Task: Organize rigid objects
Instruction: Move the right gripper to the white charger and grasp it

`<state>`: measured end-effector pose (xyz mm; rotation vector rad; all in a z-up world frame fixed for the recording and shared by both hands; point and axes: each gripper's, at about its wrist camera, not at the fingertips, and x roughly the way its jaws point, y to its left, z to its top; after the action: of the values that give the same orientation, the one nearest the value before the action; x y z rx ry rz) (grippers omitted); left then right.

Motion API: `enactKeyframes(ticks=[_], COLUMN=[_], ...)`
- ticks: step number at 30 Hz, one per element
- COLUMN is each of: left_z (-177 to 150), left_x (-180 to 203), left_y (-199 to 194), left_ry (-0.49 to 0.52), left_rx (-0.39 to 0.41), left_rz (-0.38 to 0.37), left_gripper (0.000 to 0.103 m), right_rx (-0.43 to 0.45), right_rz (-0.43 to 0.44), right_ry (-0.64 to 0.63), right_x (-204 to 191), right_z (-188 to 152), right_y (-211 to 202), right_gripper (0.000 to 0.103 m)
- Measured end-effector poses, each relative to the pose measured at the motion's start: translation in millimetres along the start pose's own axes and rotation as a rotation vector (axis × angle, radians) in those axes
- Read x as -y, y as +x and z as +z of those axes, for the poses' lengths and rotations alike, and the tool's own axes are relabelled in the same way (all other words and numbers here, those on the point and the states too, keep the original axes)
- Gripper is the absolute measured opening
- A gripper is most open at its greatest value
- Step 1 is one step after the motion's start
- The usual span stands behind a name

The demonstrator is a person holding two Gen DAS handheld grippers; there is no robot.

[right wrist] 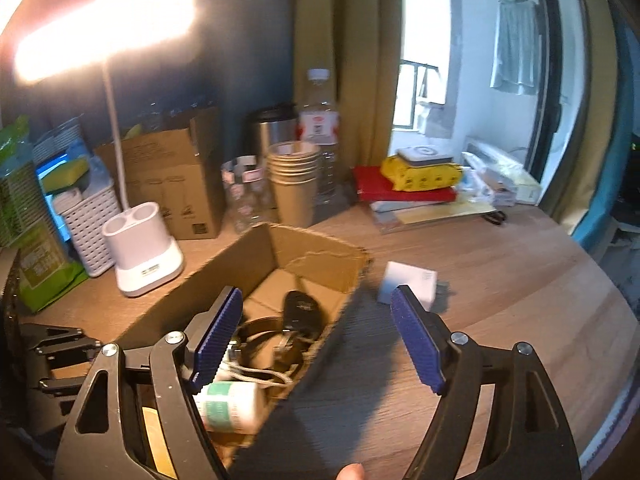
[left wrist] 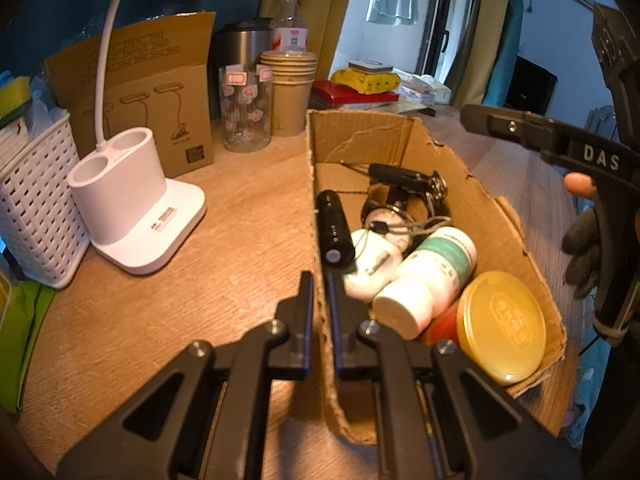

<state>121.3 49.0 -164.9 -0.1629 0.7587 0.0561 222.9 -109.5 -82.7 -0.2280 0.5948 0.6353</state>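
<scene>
Cluttered wooden desk (right wrist: 500, 320) against a dark wall, lamp glaring, curtain and window behind. Left gripper (left wrist: 320, 292) clenched on the near wall of the cardboard box (left wrist: 496, 216), pads either side of the torn edge, pinning it. Right gripper (right wrist: 316, 332) spread wide with nothing between the pads, hanging over the box's right wall. Inside the box already: black cylinder (left wrist: 334, 232), white bottle (left wrist: 428, 276), yellow-lidded tub (left wrist: 500, 324), clock with cord (left wrist: 396, 216), dark handled tool (left wrist: 404, 176). Outside, just right of the box's far corner: small white box (right wrist: 408, 284), flat on bare wood, probably next to collect. Best done by keeping the hold on the box wall steady, swinging out right of the box, straddling the white box across its narrower faces, then lifting clear of the ragged rim before lowering in. Little spare room left in the box, mostly at its far end. Right of the box, open desk; behind it, paper cups (right wrist: 294, 176), glass jar (right wrist: 246, 192) and water bottle (right wrist: 320, 132), easily toppled; left of it, lamp base (left wrist: 136, 208).
</scene>
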Motion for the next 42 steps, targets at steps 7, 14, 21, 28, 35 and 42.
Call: enactKeyframes(ticks=[7, 14, 21, 28, 35, 42], left_z=[-0.5, -0.6, -0.7, -0.5, -0.2, -0.3], left_x=[1.0, 1.0, 1.1, 1.6, 1.6, 1.6], left_y=[-0.6, -0.6, -0.7, -1.0, -1.1, -1.1], left_ry=[0.000, 0.000, 0.000, -0.001, 0.000, -0.001], left_rx=[0.000, 0.000, 0.001, 0.001, 0.002, 0.002], left_rz=[-0.001, 0.000, 0.000, -0.002, -0.001, -0.001], left_gripper=[0.008, 0.008, 0.008, 0.008, 0.008, 0.008], right_rx=[0.009, -0.050, -0.084, -0.122, -0.144, -0.191], right_rz=[-0.086, -0.105, -0.050, -0.014, 0.026, 0.114], right_ry=[-0.019, -0.020, -0.093, -0.158, -0.206, -0.314], right_x=[23.2, 56.1, 78.2, 91.6, 97.3, 94.5], right_z=[-3.6, -4.3, -2.3, 1.2, 1.1, 4.4], right_y=[-1.2, 7.9, 29.2, 58.1, 75.1, 104.7], right_gripper=[0.080, 0.080, 0.080, 0.080, 0.080, 0.080])
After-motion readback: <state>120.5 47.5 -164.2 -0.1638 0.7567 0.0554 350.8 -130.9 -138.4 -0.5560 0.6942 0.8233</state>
